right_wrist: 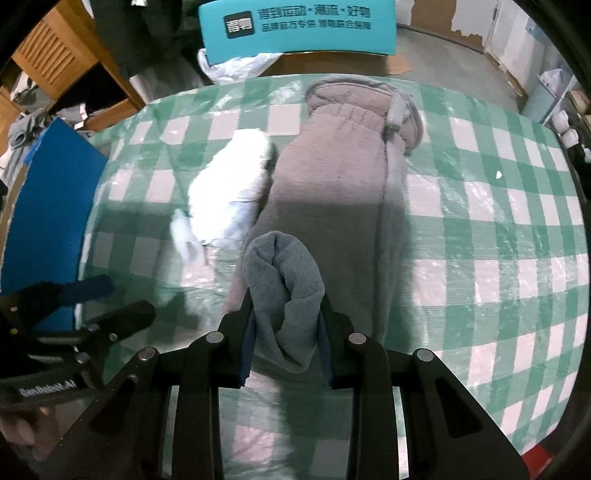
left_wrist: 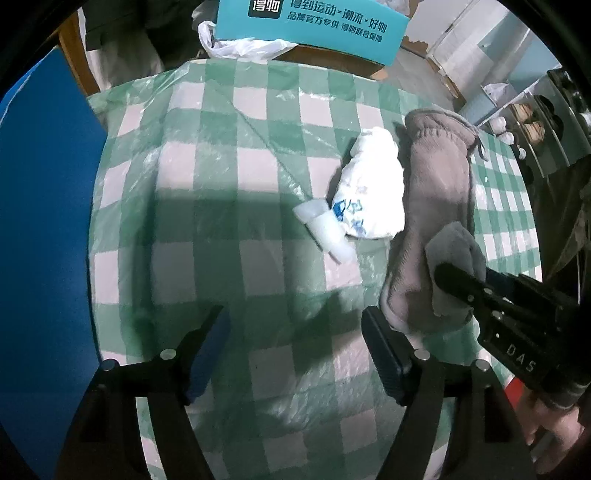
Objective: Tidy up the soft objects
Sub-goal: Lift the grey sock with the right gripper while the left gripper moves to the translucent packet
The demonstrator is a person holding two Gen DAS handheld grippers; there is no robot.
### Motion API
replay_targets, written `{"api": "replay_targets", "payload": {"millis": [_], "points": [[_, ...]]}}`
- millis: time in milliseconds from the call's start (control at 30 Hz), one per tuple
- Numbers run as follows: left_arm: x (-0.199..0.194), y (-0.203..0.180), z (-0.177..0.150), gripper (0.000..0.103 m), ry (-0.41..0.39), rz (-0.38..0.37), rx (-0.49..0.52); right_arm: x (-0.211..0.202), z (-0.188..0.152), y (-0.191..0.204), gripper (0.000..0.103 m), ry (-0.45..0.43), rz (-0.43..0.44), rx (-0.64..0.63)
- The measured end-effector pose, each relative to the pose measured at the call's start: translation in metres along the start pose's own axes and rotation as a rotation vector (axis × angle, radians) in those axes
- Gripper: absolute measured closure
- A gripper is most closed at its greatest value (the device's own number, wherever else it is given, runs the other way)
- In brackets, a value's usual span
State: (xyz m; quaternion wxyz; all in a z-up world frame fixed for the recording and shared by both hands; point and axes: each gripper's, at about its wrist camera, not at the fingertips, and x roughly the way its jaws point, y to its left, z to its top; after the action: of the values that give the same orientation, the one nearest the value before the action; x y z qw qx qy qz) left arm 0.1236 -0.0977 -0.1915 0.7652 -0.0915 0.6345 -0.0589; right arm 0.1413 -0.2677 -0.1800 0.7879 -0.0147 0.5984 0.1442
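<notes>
A long taupe fleece garment [right_wrist: 340,177] lies lengthwise on the green-and-white checked table [right_wrist: 498,258]. My right gripper [right_wrist: 286,306] is shut on a bunched grey cloth [right_wrist: 284,280] that hangs just above the garment's near end. The same gripper [left_wrist: 448,273] enters the left wrist view from the right with the grey cloth [left_wrist: 458,254]. Left of the taupe garment [left_wrist: 436,206] lies a white plastic packet with blue print [left_wrist: 369,192] and a small translucent piece [left_wrist: 325,229]. My left gripper [left_wrist: 295,321] stands open over bare tablecloth, nothing between its fingers; it also appears at lower left in the right wrist view [right_wrist: 110,299].
A teal box with white print [left_wrist: 314,26] and a white plastic bag [left_wrist: 243,46] sit beyond the table's far edge. A blue panel [left_wrist: 44,221] stands along the table's left side. Wooden furniture [right_wrist: 55,55] is at far left, shelving [left_wrist: 535,110] at right.
</notes>
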Motion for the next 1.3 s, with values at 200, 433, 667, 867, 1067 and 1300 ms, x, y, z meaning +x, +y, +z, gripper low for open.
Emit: {"api": "replay_targets", "payload": {"millis": [200,433,667,867,1067,1300], "points": [[0.005,-0.009,0.012,0.028,-0.005,0.005,0.003,-0.004,-0.001,-0.017,0.076,-0.010,-0.047,0.018],[0.012,-0.011,0.023,0.028,-0.012,0.008,-0.040,-0.022,0.003,-0.017,0.076,-0.070,-0.027,0.018],[0.016,-0.007,0.032,0.028,-0.015,0.023,-0.076,-0.036,0.007,-0.009,0.076,-0.106,-0.025,-0.009],[0.023,-0.017,0.041,0.026,0.005,0.063,-0.067,-0.038,0.008,-0.006,0.076,-0.111,-0.011,-0.013],[0.031,-0.031,0.044,0.026,0.034,0.118,-0.015,-0.044,0.006,-0.010,0.076,-0.121,0.000,-0.001],[0.031,-0.038,0.051,0.073,0.029,0.123,-0.009,-0.048,0.005,-0.017,0.076,-0.126,0.004,0.023]]}}
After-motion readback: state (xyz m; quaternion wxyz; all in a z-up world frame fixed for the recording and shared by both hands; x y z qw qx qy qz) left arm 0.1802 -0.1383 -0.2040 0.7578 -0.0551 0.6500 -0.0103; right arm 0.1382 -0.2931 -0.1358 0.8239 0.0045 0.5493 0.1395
